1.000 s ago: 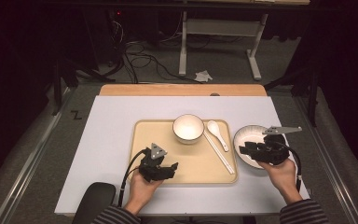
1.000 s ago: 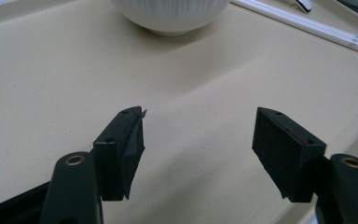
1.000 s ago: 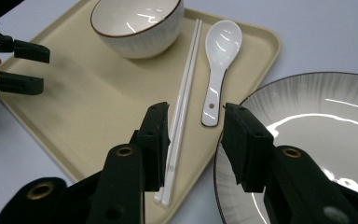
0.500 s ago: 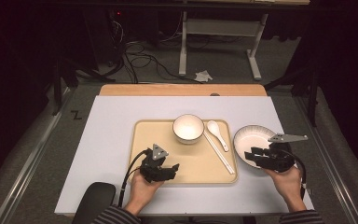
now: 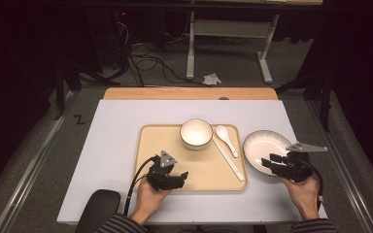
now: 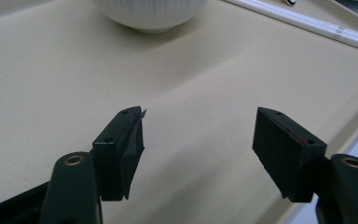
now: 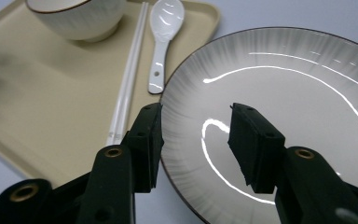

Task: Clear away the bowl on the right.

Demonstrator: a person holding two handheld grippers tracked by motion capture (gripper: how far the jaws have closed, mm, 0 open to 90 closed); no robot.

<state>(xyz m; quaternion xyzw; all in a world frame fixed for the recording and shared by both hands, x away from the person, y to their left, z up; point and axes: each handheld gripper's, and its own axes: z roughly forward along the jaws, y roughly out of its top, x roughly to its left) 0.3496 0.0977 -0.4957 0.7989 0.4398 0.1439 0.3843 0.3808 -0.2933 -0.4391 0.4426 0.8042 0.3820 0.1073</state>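
Observation:
A beige tray (image 5: 155, 145) lies mid-table and carries a white bowl (image 5: 196, 133), a white spoon (image 5: 226, 138) and white chopsticks (image 5: 228, 160). My left gripper (image 5: 182, 175) rests low over the tray's near part, open and holding nothing. In the left gripper view its jaws (image 6: 198, 128) frame bare tray (image 6: 51, 84), with the bowl (image 6: 149, 14) ahead. A white plate with a dark rim (image 5: 264, 148) sits to the right of the tray. My right gripper (image 7: 196, 116) is open at the plate's (image 7: 284, 93) near-left rim, one jaw outside it and one over the inside.
The white table mat (image 5: 111, 145) has bare room to the left of the tray. A wooden strip (image 5: 189, 93) runs along the far edge. A dark rounded object (image 5: 97, 206) sits at the near left edge. Cables and table legs lie on the floor beyond.
My right gripper has drawn back toward the person, from over the plate's middle to its near rim, uncovering more of the plate. The left gripper has stayed put.

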